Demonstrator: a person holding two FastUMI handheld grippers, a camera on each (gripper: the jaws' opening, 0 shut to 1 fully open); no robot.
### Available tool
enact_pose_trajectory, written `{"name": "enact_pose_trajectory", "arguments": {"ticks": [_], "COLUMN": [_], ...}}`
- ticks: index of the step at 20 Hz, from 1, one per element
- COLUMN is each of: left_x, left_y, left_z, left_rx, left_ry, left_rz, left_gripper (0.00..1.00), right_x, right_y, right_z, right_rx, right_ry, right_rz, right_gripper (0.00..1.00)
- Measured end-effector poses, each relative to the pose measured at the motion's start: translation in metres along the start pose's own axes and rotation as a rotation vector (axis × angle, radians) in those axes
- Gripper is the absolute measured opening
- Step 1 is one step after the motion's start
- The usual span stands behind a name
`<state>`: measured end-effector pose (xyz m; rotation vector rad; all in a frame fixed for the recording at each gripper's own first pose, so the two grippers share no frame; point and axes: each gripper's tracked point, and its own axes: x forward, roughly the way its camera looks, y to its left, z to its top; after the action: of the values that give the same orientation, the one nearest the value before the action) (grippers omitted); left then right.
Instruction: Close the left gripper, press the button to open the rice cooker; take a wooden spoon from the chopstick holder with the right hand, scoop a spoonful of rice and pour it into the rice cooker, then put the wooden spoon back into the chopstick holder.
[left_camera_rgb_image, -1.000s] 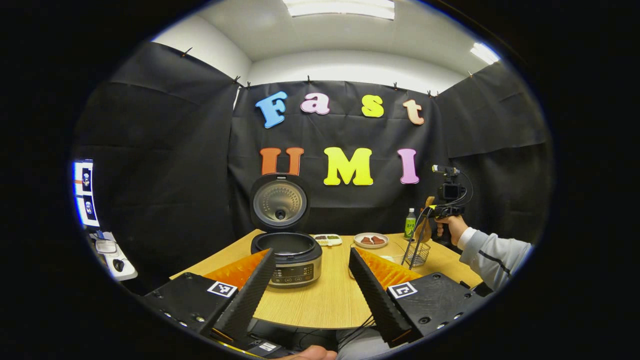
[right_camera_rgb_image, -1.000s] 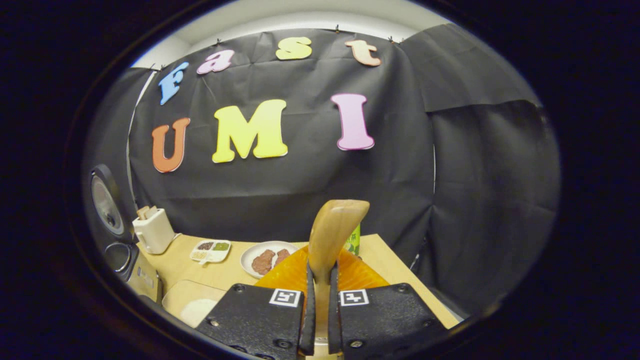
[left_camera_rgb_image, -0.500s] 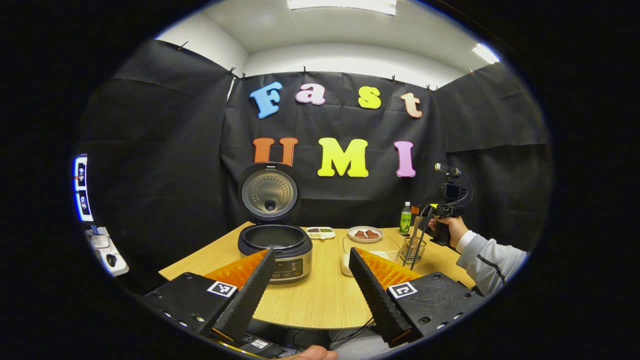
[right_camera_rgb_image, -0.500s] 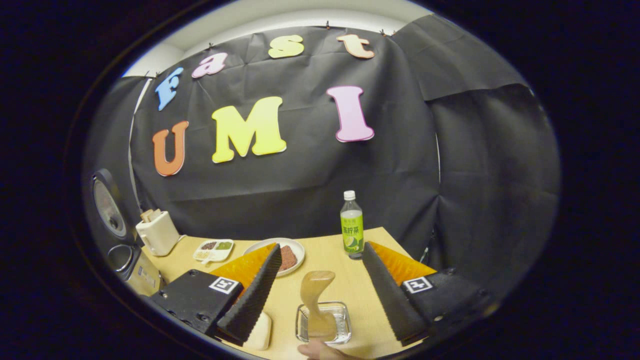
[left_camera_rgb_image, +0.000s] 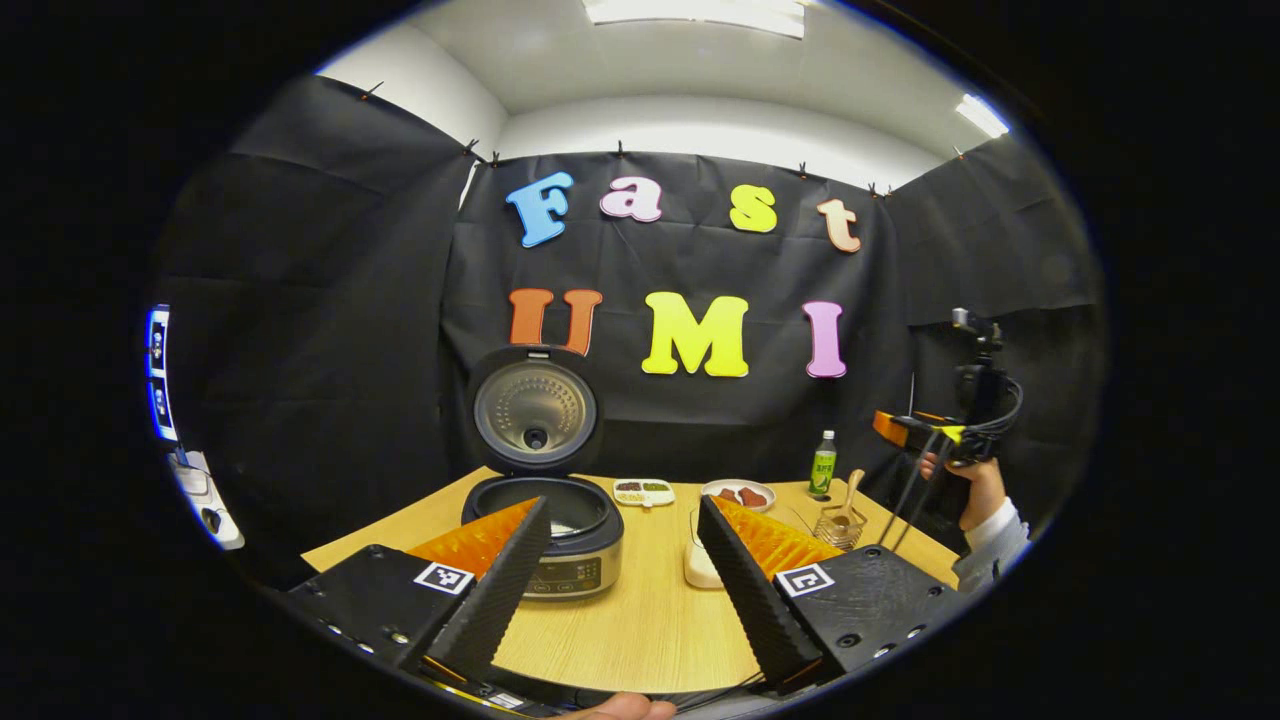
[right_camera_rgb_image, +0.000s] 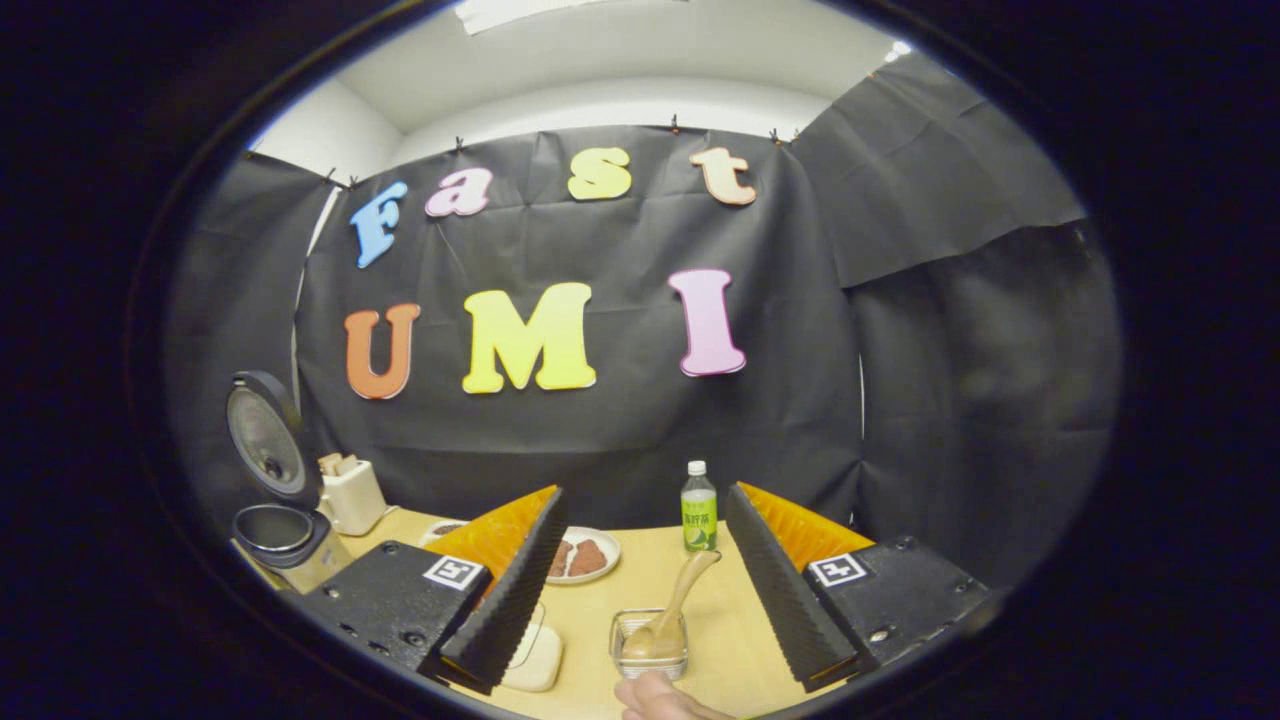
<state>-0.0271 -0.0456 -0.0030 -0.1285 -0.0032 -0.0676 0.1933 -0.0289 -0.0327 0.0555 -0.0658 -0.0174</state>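
Toward the left edge of the surface (left_camera_rgb_image: 640, 620), the rice cooker (left_camera_rgb_image: 560, 530) stands with its lid (left_camera_rgb_image: 535, 408) swung fully up, so the button press is judged done. The left claw (left_camera_rgb_image: 625, 580) hangs over the near edge with its fingers spread wide, holding nothing. Just right of the cooker sits a clear rice container (left_camera_rgb_image: 700, 560), partly hidden behind one finger.

Farther right, near the right edge, the wooden spoon (right_camera_rgb_image: 672, 610) now leans in the chopstick holder (right_camera_rgb_image: 650, 645), bowl down and handle tilted up to the right. A second ago the right claw (right_camera_rgb_image: 640, 590) was clamped on that spoon; half a second ago it had let go above the holder, and now it has pulled back and up, fingers wide apart and empty, well clear of the handle. The left gripper view shows the same: the right claw (left_camera_rgb_image: 905, 428), held in a hand (left_camera_rgb_image: 975, 485), raised away from the holder.

That release reads as the last step. The spoon is back in place, so the task looks essentially finished, with only the retreat of both claws left.
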Motion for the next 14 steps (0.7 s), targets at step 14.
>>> {"name": "enact_pose_trajectory", "arguments": {"ticks": [14], "left_x": [0.166], "left_y": [0.061], "left_z": [0.115], "left_rx": [0.137], "left_ry": [-0.176], "left_rz": [0.153], "left_gripper": [0.94], "right_x": [-0.15], "right_y": [0.031], "right_z": [0.023], "right_rx": [-0.018], "right_ry": [-0.113], "right_rz": [0.14], "right_gripper": [1.0]}}
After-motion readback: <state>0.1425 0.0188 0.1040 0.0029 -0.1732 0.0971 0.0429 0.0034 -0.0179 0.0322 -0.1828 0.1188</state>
